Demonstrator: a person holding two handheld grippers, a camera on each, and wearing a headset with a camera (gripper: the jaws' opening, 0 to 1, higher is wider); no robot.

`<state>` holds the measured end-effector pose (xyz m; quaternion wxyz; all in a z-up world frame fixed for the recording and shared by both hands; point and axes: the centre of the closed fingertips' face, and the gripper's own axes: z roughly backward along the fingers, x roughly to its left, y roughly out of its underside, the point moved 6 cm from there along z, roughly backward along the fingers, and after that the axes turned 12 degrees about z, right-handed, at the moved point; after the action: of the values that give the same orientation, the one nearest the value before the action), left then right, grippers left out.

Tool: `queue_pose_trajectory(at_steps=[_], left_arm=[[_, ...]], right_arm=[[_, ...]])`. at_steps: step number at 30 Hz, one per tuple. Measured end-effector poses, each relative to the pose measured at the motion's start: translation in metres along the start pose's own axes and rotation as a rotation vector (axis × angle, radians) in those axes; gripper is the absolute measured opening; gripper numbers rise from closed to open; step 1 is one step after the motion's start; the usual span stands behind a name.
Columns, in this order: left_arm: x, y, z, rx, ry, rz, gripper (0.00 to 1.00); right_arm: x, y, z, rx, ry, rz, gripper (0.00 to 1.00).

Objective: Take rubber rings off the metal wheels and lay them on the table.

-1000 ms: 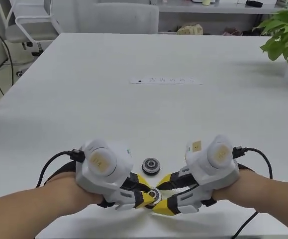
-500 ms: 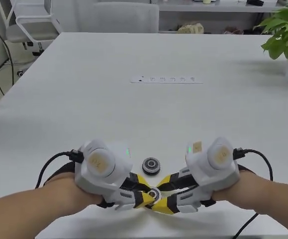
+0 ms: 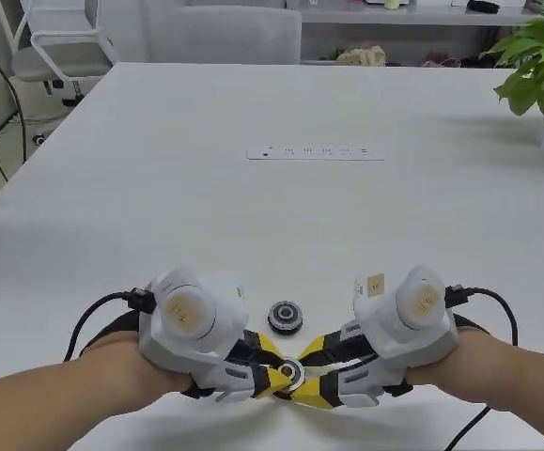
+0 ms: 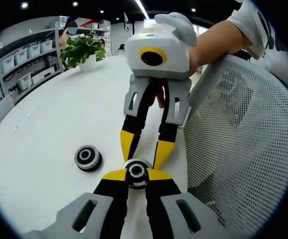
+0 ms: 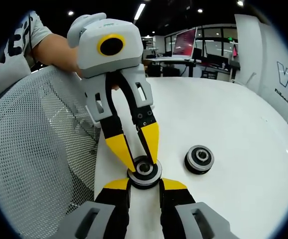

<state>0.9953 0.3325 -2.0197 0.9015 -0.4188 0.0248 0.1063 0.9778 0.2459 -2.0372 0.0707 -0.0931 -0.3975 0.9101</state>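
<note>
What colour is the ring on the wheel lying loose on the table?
Black, on the loose wheel; best seen in the right gripper view.

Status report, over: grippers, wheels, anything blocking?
Left gripper and right gripper both shut on held wheel. Second wheel loose on table, ring on. Nothing blocking.

White, yellow-tipped left gripper (image 3: pixel 273 368): body swung slightly outward-left about the small round metal wheel (image 3: pixel 290 373) pinched at its tips. Right gripper (image 3: pixel 307 373): likewise, outward-right. Both a touch lower, partly headset shift.
</note>
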Motion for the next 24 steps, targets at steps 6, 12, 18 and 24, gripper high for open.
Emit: queue_pose_trajectory(at_steps=[6,12,18,24], left_arm=[[0.0005,0.0004,-0.0001,-0.003,0.001,0.003,0.08],[0.0006,0.0005,-0.0002,-0.004,0.0,0.008,0.08],[0.0007,0.0006,-0.0003,-0.005,0.0,0.012,0.08],[0.0006,0.0006,-0.0003,-0.006,-0.001,0.014,0.08]], right_arm=[[0.0006,0.0018,0.0025,0.002,0.002,-0.011,0.15],[0.0007,0.003,0.0037,0.009,0.002,-0.015,0.12],[0.0006,0.0026,0.0038,0.019,0.005,-0.01,0.11],[-0.0002,0.0047,0.0053,0.028,0.011,-0.026,0.03]])
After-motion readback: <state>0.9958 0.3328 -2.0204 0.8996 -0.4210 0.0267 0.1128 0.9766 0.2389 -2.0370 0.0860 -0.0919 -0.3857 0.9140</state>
